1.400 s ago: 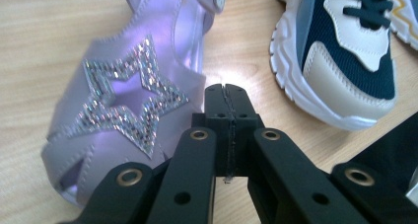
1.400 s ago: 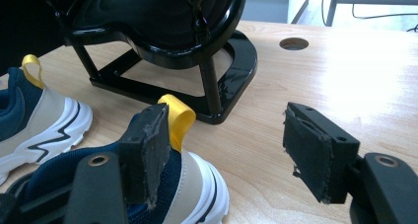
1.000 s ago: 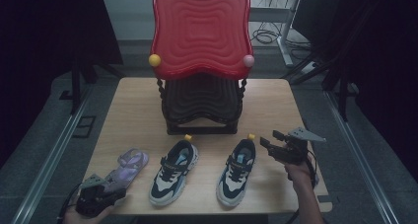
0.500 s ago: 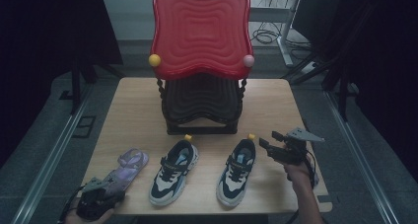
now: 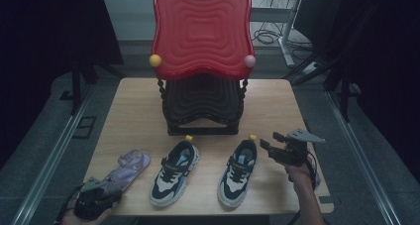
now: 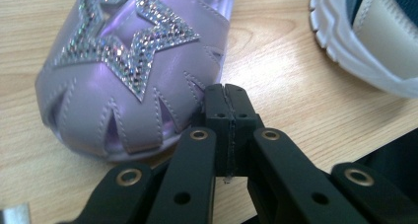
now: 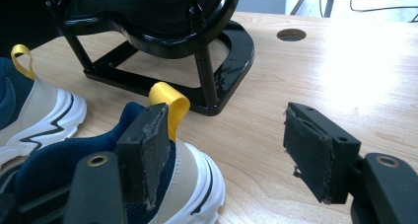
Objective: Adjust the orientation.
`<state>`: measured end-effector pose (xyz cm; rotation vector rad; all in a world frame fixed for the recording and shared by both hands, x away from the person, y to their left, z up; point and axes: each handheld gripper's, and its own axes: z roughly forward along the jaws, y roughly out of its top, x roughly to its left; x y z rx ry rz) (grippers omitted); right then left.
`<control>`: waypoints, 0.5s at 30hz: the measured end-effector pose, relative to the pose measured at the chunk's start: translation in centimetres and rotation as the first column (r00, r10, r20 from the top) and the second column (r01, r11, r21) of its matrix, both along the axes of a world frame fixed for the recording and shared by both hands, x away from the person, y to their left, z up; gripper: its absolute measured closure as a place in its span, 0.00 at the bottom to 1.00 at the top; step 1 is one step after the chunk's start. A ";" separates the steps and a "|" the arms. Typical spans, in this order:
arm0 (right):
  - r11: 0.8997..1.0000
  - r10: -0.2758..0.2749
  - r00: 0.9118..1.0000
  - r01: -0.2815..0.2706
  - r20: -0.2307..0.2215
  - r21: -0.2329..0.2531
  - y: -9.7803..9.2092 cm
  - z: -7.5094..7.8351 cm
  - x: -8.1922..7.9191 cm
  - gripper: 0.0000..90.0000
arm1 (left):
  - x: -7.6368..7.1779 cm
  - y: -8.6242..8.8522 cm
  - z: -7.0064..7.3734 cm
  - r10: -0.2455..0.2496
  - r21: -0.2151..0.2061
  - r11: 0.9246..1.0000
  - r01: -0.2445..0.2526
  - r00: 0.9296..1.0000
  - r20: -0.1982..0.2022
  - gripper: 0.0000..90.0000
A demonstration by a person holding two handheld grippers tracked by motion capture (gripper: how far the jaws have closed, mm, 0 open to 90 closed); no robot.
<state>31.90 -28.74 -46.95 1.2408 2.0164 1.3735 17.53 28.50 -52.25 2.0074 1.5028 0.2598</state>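
Down at the near left corner of the table [image 5: 138, 98], the left gripper [image 5: 96, 201] is lying with its jaws pressed together on nothing, their tips sitting just against the near end of the purple sandal [image 5: 130, 166]. In the left gripper view that gripper [image 6: 227, 108] is meeting the sandal [image 6: 133, 71] beside its rhinestone star [image 6: 130, 46]. The sandal is lying flat, its long axis running from the gripper up and to the right, the far end pointing toward the black stand [image 5: 202, 106].

Right of the sandal, the left sneaker [image 5: 174, 171] and the right sneaker [image 5: 237, 171] are standing side by side, yellow heel loops [image 5: 188, 138] facing the stand and toes facing the near edge.

The right gripper [image 5: 270, 146] is hovering just right of the right sneaker's heel with its jaws spread wide, holding nothing. In the right gripper view the gripper [image 7: 231, 150] is showing one jaw in front of that sneaker's [image 7: 162, 184] yellow loop [image 7: 170, 108] and the other over bare wood.

The stand is carrying a red tray [image 5: 202, 29] upright.
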 end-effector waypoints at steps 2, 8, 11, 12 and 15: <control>1.000 0.000 1.000 0.000 0.002 -0.010 0.0 0.0 0.0 0.38 | -0.1 0.2 0.0 0.020 0.022 1.000 -0.020 1.000 0.004 1.00; 1.000 0.004 1.000 -0.004 0.001 -0.017 0.2 0.0 0.0 0.38 | 0.0 1.2 0.0 0.059 0.029 0.998 -0.059 0.998 0.007 1.00; 1.000 0.002 1.000 -0.002 0.001 -0.017 0.2 0.0 0.0 0.38 | 0.2 1.6 0.0 0.061 0.022 0.998 -0.061 0.998 0.004 1.00; 1.000 0.002 1.000 -0.002 0.001 -0.017 0.2 0.0 0.0 0.38 | 0.3 1.7 0.0 0.065 0.017 0.998 -0.065 0.998 0.004 1.00; 1.000 0.000 1.000 0.000 0.004 -0.017 0.1 0.0 -0.1 0.38 | 0.4 2.1 0.0 0.077 0.020 0.997 -0.077 0.997 0.002 1.00</control>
